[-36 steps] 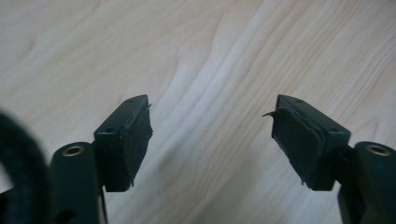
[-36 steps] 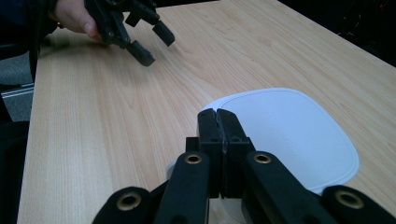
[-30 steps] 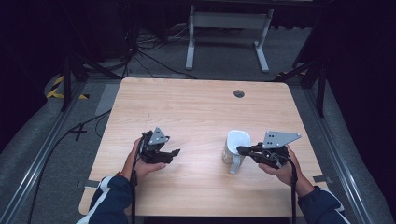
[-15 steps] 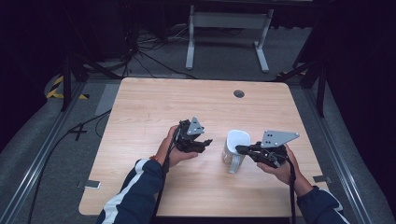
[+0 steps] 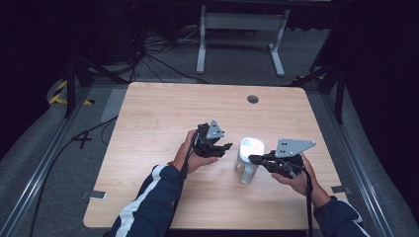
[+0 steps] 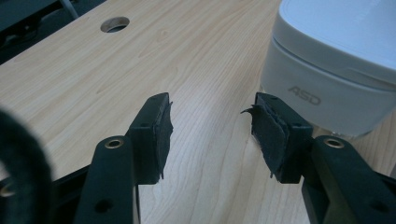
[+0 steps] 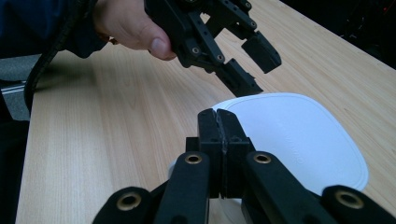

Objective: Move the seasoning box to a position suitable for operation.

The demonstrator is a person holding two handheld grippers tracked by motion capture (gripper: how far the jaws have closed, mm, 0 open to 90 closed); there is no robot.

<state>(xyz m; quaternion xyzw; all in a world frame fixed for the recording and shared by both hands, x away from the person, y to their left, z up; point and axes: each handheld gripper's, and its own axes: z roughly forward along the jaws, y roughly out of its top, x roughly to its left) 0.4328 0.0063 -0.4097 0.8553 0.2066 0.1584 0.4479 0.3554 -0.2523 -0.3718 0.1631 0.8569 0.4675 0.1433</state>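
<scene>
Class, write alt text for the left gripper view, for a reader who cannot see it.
An open black tool, its two padded jaws apart, points across a light wooden table toward a white lidded container at upper right. A round hole in the tabletop sits at upper left.

Bright overhead light falls on the wooden table [image 5: 163,113]; everything around it sinks into near-black. The white container [image 5: 250,146] beside it glares, its lid washed out. Near the lens, dark jaw bases blur, perhaps from close focus. Shadows stay soft.
</scene>
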